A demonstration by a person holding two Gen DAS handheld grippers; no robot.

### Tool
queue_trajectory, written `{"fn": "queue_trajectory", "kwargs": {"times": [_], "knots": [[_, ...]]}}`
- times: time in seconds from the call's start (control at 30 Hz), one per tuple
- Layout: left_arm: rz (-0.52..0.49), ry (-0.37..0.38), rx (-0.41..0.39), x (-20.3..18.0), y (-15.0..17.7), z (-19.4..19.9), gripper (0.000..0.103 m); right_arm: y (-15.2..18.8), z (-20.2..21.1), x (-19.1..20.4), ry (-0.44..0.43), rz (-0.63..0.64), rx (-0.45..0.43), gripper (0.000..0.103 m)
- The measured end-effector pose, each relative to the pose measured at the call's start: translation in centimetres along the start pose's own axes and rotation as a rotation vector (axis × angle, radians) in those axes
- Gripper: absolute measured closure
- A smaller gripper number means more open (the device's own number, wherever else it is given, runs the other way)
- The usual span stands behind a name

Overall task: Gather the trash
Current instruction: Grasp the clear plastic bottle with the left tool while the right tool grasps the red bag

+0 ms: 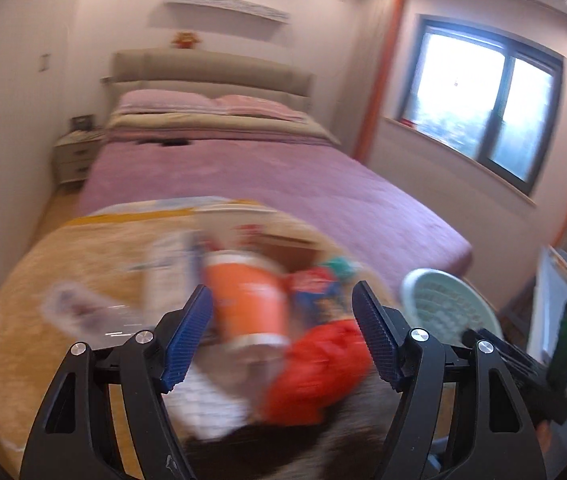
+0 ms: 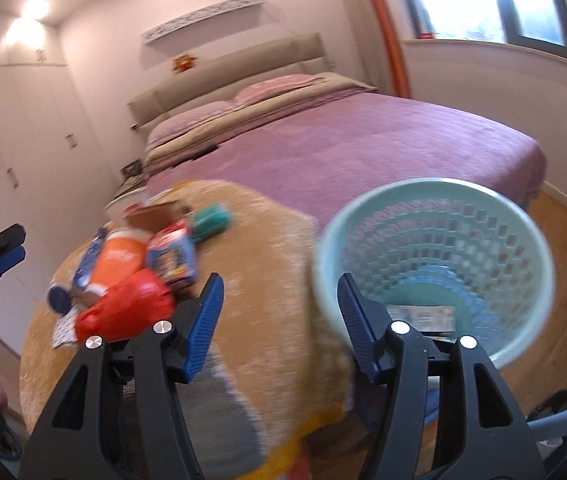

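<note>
A mint lattice basket [image 2: 435, 256], orange cup [image 1: 249, 300], red wrapper [image 1: 315, 372], tan blanket [image 2: 267, 280], mauve bedspread [image 1: 243, 172].

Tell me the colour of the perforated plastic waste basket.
Pale mint green perforated plastic waste basket, clearest in the right wrist view.

Your left gripper [image 1: 281, 334] hangs with jaws apart and empty above a blurred trash pile on an orange blanket [image 1: 43, 280]: an orange paper cup [image 1: 249, 304], a red wrapper [image 1: 319, 372]. A pale green basket [image 1: 443, 304] stands right.
</note>
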State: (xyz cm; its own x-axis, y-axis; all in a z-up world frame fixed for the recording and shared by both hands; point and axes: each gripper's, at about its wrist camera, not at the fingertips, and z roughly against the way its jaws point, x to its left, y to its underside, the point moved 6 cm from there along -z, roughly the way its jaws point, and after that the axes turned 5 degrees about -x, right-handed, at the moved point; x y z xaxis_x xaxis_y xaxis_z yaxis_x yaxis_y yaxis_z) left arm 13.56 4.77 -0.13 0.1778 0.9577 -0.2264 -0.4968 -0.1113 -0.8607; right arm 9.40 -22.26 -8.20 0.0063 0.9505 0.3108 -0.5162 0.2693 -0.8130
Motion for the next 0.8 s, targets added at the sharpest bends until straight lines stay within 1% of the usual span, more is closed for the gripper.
{"fn": "queue_trajectory", "kwargs": {"times": [0.07,0.17,0.27,0.3,0.4,0.5,0.53,0.6,0.67,0.7,0.73,0.77,0.8], "knots": [[0.033,-0.036,-0.004,2.9,-0.2,0.5,0.033,0.7,-1.0,2.0,-0.028,0.023,0.012,0.047],[0.083,-0.129,0.013,7.4,-0.3,0.6,0.033,2.0,-2.3,4.8,-0.057,0.056,0.037,0.047],[0.121,-0.189,0.065,10.2,0.0,-0.3,0.033,2.9,-3.3,7.1,-0.08,0.084,0.058,0.047],[0.141,-0.22,0.088,11.3,0.3,-0.7,0.033,3.3,-3.6,7.8,-0.089,0.092,0.069,0.047],[0.143,-0.273,0.095,13.4,0.5,-1.8,0.033,3.9,-3.9,9.0,-0.103,0.118,0.083,0.047],[0.113,-0.277,0.08,15.0,0.1,-2.9,0.032,4.2,-3.9,9.3,-0.094,0.14,0.092,0.047],[0.104,-0.284,0.076,15.7,-0.3,-3.2,0.031,4.3,-3.8,9.3,-0.092,0.141,0.095,0.047],[0.109,-0.303,0.099,17.2,-1.0,-4.3,0.031,4.4,-3.7,9.1,-0.086,0.138,0.098,0.047],[0.142,-0.309,0.125,17.6,-1.1,-4.2,0.032,4.4,-3.7,9.0,-0.083,0.133,0.101,0.047],[0.159,-0.306,0.133,17.6,-0.9,-4.0,0.031,4.4,-3.7,9.0,-0.083,0.13,0.101,0.047],[0.182,-0.306,0.155,17.3,-0.3,-3.8,0.031,4.4,-3.8,9.0,-0.085,0.125,0.102,0.047],[0.211,-0.324,0.179,17.0,0.5,-3.2,0.03,4.4,-3.8,9.1,-0.089,0.12,0.104,0.047],[0.244,-0.345,0.187,16.8,1.3,-2.7,0.025,4.4,-3.9,9.2,-0.094,0.117,0.106,0.047]]}}
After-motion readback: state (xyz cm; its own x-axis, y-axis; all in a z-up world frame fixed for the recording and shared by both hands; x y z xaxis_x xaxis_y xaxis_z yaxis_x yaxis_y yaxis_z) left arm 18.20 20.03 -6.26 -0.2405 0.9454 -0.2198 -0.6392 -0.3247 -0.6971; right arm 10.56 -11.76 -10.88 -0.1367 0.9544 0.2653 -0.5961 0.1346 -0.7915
